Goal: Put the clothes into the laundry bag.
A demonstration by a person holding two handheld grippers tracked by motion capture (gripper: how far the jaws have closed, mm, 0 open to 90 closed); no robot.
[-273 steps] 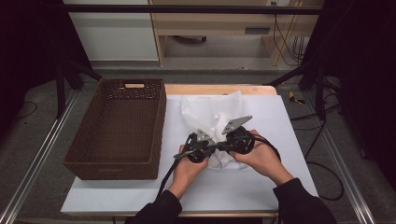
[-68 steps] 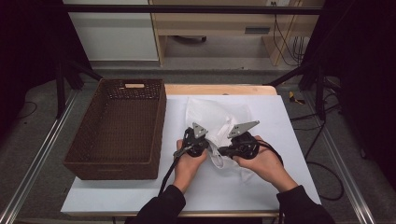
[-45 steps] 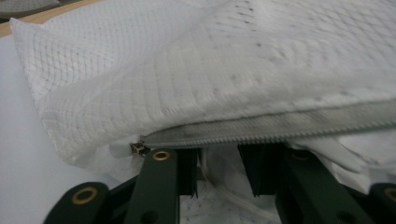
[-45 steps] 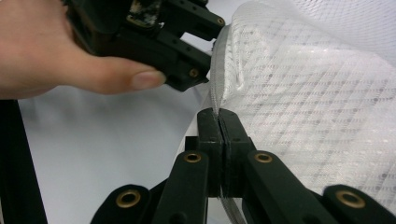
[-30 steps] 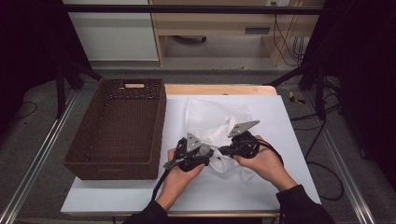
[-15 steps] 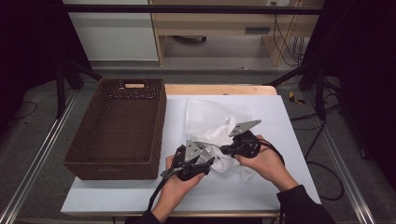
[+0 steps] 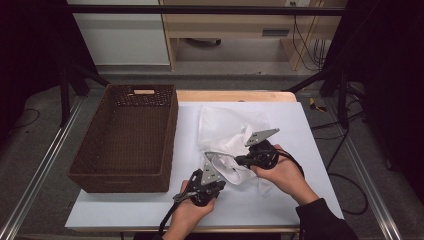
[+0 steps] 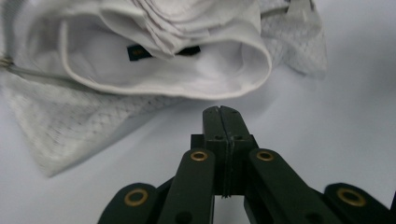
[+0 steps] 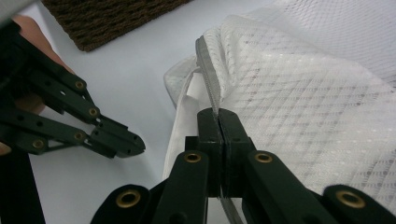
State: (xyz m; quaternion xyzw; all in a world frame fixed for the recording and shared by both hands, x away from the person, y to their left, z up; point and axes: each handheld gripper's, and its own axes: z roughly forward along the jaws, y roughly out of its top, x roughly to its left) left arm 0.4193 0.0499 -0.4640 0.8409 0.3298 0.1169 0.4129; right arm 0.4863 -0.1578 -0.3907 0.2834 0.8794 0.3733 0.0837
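Left claw [image 8: 219, 112] withdrawn, empty; zipper [image 9: 209, 84] pinched.

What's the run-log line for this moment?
left gripper: jaws just closed, empty | right gripper: shut on mesh bag zipper edge | basket: beside

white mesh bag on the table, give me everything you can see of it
The mesh laundry bag is white, see-through diamond netting with a grey zipper along one edge. It lies crumpled on the white table, right of the wicker basket, with a folded white garment bearing a dark label showing in its open mouth. The right gripper is shut on its zipper edge. The left gripper is shut just short of it, empty.
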